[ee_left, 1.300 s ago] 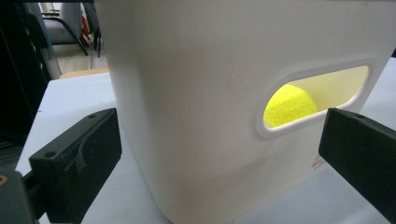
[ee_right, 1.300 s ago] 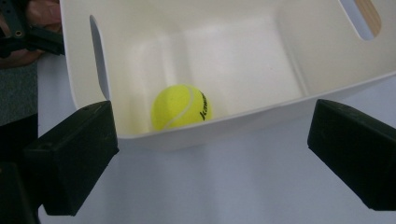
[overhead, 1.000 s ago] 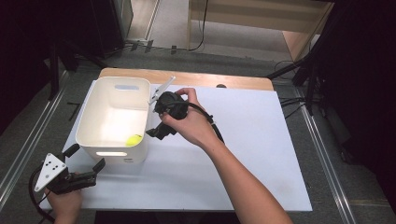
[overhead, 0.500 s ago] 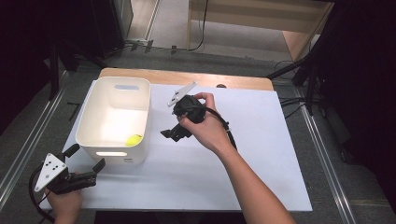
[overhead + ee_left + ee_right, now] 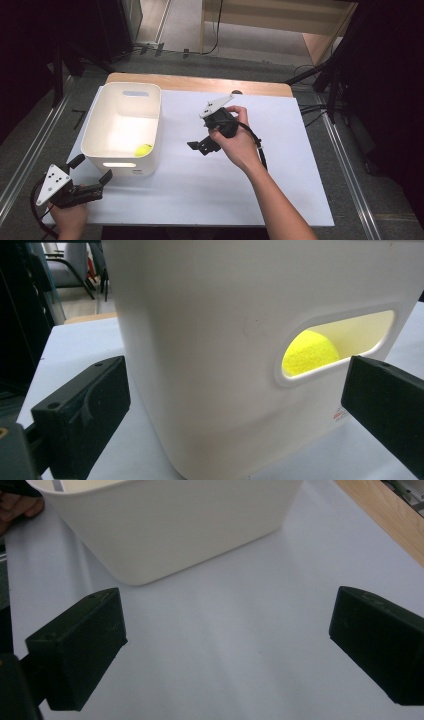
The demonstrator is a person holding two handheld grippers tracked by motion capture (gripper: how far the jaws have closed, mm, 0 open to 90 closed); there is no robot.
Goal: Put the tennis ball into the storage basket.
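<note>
From the high view, the yellow ball already lies inside the white bin, in its lower right corner, so I judge the placing done and only the drawing back left. My right gripper sits at the centre of the frame over the bare tabletop, well apart from the bin, jaws spread wide and holding nothing; my forearm runs up from the lower right, wrist bent so the jaws point toward the lower left. My left gripper rests at the lower left, just beside the bin's near wall, jaws open.

In the left gripper view, my jaws stand wide on either side of the bin's wall, not touching it, and the ball shows through the handle slot at centre right.

In the right gripper view, my jaws are wide and empty above the tabletop, with the bin across the top of the frame.
</note>
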